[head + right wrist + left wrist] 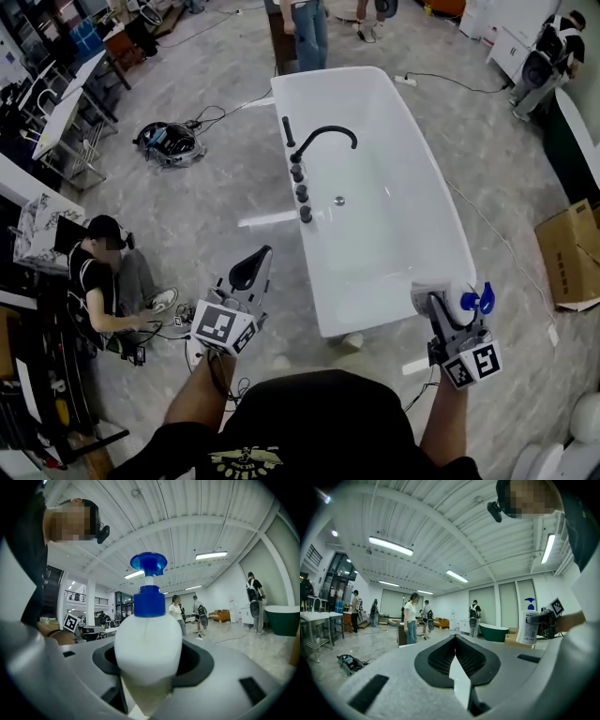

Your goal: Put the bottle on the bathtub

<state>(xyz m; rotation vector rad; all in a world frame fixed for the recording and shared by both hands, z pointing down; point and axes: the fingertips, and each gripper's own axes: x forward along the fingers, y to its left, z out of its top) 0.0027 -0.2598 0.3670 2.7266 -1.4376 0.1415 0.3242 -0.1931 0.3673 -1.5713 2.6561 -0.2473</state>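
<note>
- The right gripper (443, 310) has its fingers clamped on the bottle (458, 298), a white body with a blue pump top, held upright
- In the right gripper view the bottle (148, 641) fills the gap between the fingers, so this looks like a firm grip on the lower body
- So the pick-up part is done and the placing is not: the bottle is in the air, touching nothing but the fingers
- The bathtub (361, 314) lies ahead of the right fingers and off to their left, its near corner close by, and no bottle stands on its rim
- My read is that what's left is the carry over the rim, the set-down and the release
- The left gripper (253, 267) has its fingers closed together with nothing between them, pointing up beside the tub's near left side
- From the left gripper view the bottle (529, 623) shows far off to the right of those fingers
- Hard to make out: the bottle's base sits behind the right fingers, its label is too small to read, and neither gripper view shows the white tub's rim, so the exact landing spot can't be judged
</note>
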